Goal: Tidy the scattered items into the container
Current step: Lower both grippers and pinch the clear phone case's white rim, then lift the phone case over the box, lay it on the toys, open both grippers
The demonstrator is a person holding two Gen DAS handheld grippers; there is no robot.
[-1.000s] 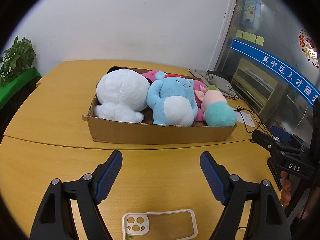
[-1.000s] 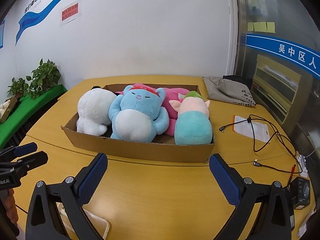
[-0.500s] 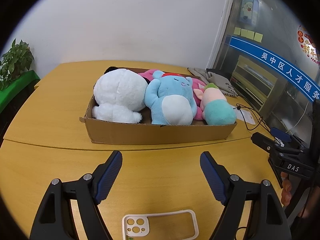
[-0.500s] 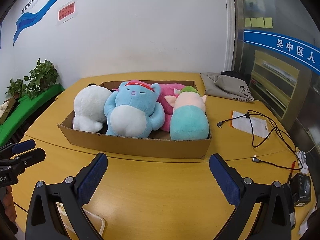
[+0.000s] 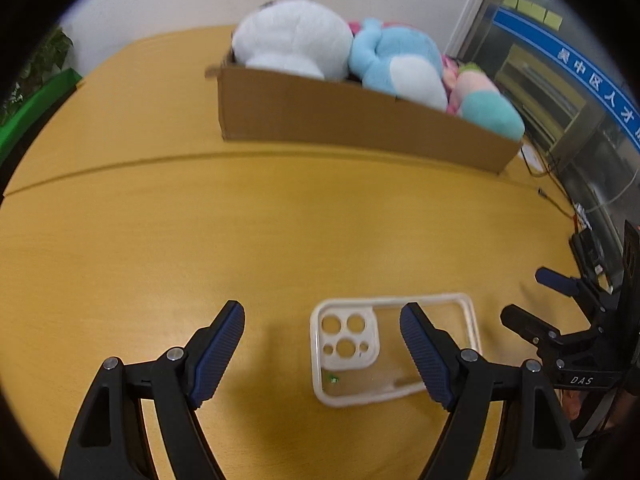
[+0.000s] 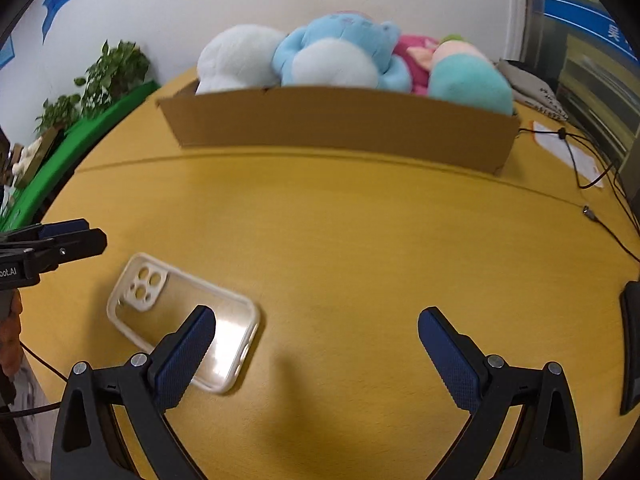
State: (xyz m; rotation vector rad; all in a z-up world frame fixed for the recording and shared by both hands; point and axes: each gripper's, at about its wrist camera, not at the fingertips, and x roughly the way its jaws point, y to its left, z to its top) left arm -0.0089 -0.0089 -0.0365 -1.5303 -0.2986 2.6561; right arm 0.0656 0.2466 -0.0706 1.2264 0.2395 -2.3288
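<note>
A cardboard box [image 5: 352, 124] [image 6: 340, 124] stands on the yellow table and holds a white plush [image 5: 292, 36] [image 6: 236, 60], a blue plush [image 5: 396, 60] [image 6: 336, 56], a pink plush [image 6: 416, 60] and a teal-and-pink plush [image 5: 488, 104] [image 6: 468, 76]. A clear phone case with a white rim [image 5: 352, 344] [image 6: 160, 304] lies flat on the table near me. My left gripper [image 5: 322, 328] is open and empty, low over the table, the case by its right finger. My right gripper [image 6: 316, 332] is open and empty, its left finger over the case's end.
Black cables [image 6: 600, 184] and a white paper [image 6: 560, 144] lie at the table's right. A grey cloth [image 6: 528, 84] lies behind the box. A black device [image 6: 630, 344] sits at the right edge. Plants [image 6: 108, 76] stand on a green ledge at left.
Both grippers have dropped low and tilted down toward the table. The box now appears higher and farther, and the phone case has come in between the fingers' reach.
</note>
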